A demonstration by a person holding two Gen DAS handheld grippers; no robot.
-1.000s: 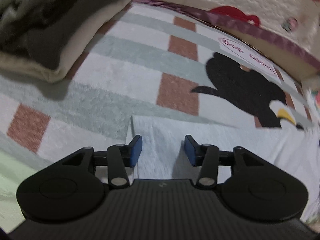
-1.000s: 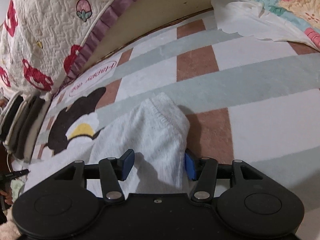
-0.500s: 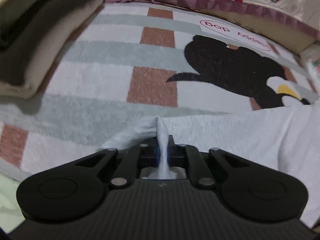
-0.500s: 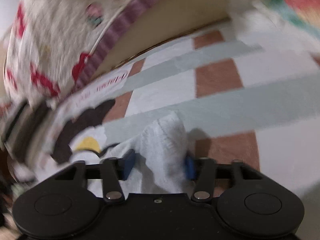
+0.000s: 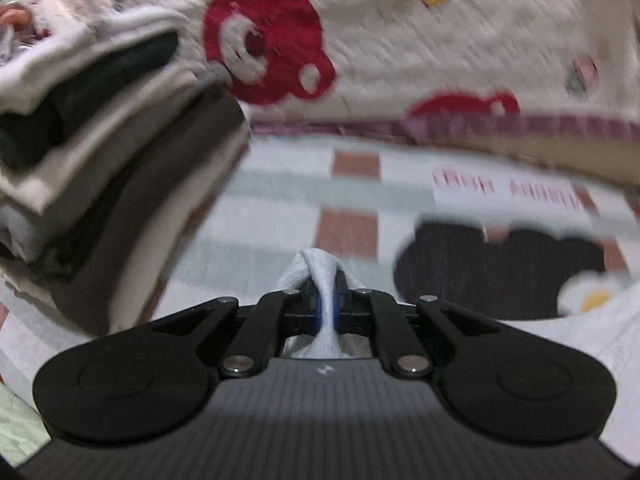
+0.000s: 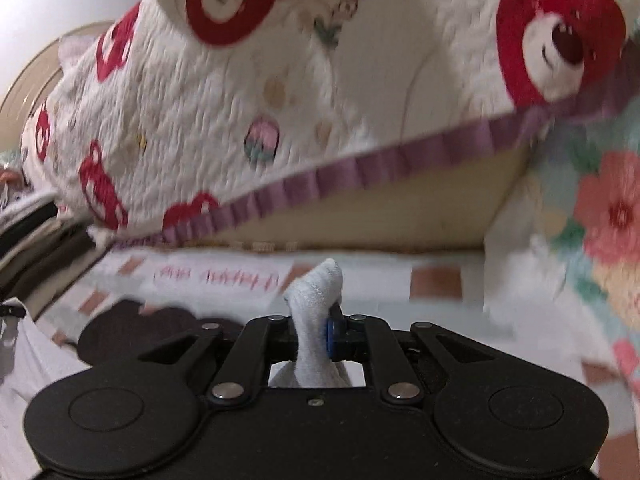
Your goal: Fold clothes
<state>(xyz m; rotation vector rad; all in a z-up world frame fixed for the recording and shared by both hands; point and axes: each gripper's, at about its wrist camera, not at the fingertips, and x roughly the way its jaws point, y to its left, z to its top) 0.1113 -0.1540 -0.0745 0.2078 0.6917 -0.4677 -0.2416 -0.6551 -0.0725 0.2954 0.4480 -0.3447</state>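
2 tongs, left [image 5: 327, 305] & right [image 6: 316, 334], each clamped on white garment [image 5: 326, 276]; folded stack [image 5: 104, 184] nearby.

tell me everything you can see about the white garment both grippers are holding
The white garment looks like a soft, fuzzy knit, pale white. The right gripper is shut on a bunched end that pokes up past its fingertips. The left gripper pinches another fold of it. More of the cloth spreads at the right edge of the left wrist view, lying on the checked blanket. Its overall shape is hidden.
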